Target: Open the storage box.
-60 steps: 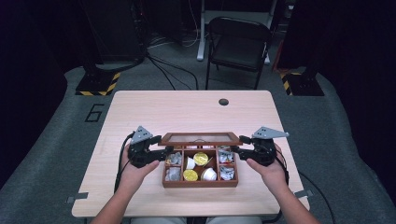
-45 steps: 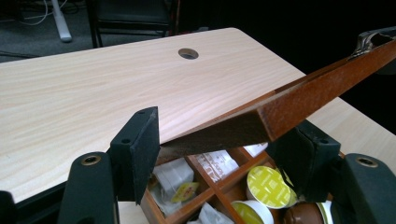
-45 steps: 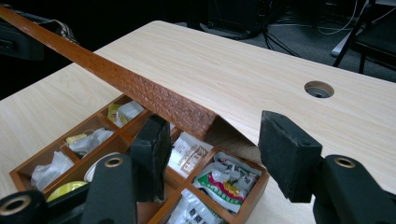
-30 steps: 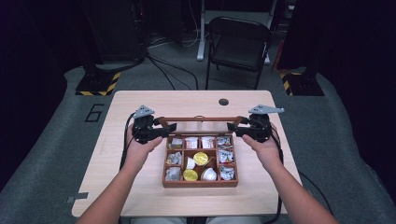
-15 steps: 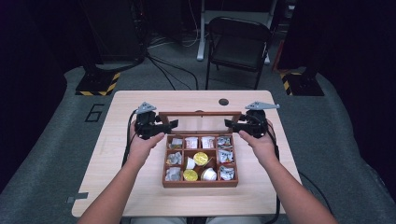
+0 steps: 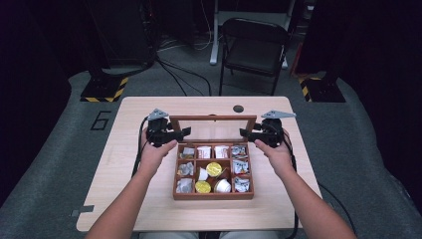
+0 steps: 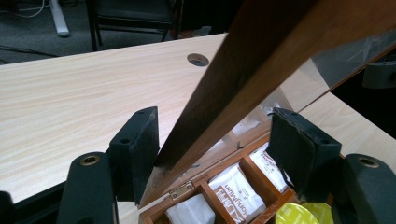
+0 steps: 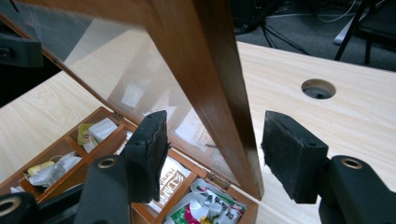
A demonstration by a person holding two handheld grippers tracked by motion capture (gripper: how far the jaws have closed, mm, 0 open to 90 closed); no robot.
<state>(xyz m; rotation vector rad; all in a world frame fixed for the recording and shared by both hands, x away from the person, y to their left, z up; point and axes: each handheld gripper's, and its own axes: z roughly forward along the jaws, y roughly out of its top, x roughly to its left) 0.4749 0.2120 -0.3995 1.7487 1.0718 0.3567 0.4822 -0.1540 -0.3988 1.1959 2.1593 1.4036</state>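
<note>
A wooden box with several compartments of tea packets and yellow capsules sits on the table, its glass lid standing open and tilted back. My left gripper is at the lid's left side, my right gripper at its right side. In the left gripper view the lid's wooden frame passes between the jaws of the left gripper, close to one pad and clear of the other. In the right gripper view the frame stands between the right gripper's jaws, which have just been opening, with gaps on both sides.
The light wooden table has a round cable hole behind the lid. A black folding chair stands beyond the far edge. Bare tabletop lies left and right of the box.
The lid has swung up from low over the box to standing open behind it. Both hands moved with it toward the far side. The right jaws have widened off the frame.
</note>
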